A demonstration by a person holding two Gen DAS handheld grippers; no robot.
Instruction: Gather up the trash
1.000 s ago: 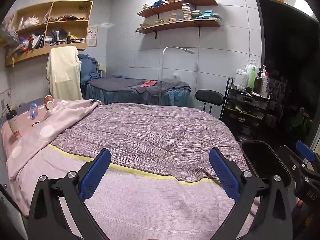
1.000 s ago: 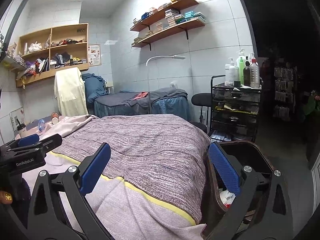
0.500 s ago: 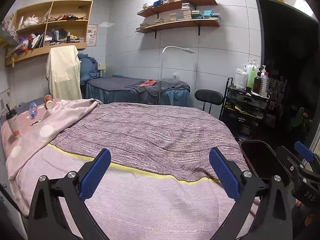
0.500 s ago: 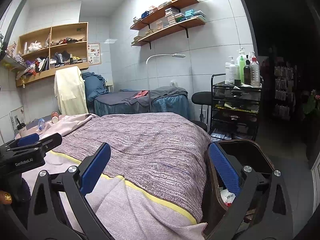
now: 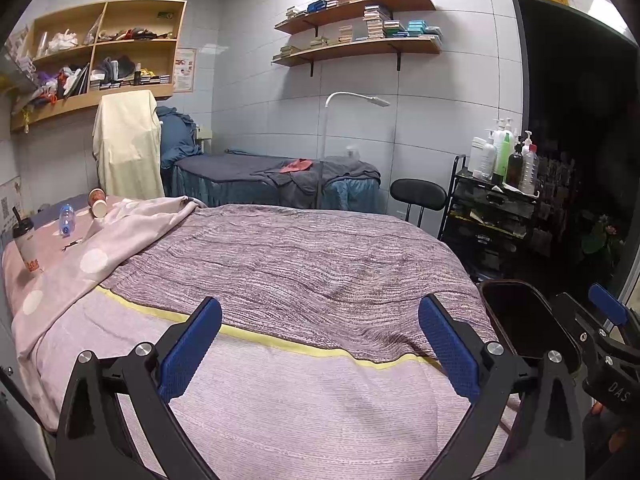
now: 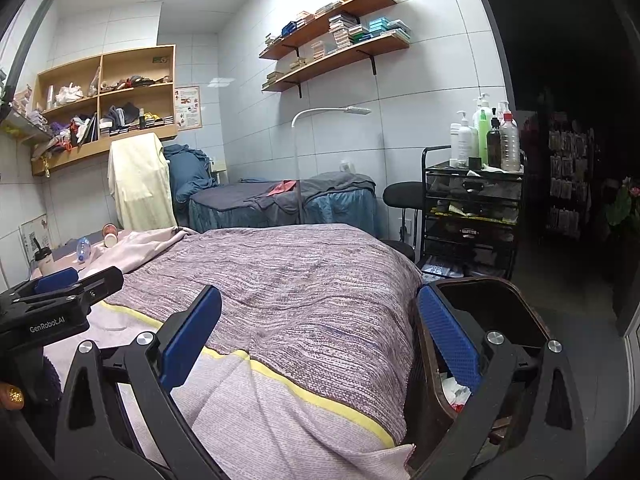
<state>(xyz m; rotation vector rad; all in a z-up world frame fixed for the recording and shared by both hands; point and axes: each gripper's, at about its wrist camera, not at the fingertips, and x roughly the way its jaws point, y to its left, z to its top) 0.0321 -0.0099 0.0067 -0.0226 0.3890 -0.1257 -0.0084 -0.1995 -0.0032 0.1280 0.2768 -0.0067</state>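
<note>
Across the bed (image 5: pixel 320 264) almost nothing has shifted in the last second, so no pickup is judged underway. Both the left gripper (image 5: pixel 320 344) and right gripper (image 6: pixel 320 340) are held wide apart, empty. Trash (a cup (image 5: pixel 98 203), a bottle (image 5: pixel 66 219)) lies far off at the left; the bin (image 6: pixel 492 320) stands just beside the right gripper.

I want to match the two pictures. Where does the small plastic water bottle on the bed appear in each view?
Left wrist view: the water bottle lies at the far left, on the pink sheet.
Right wrist view: the water bottle is again at the far left, above the left gripper.
Shared landmark: the paper cup lying beside it.
</note>
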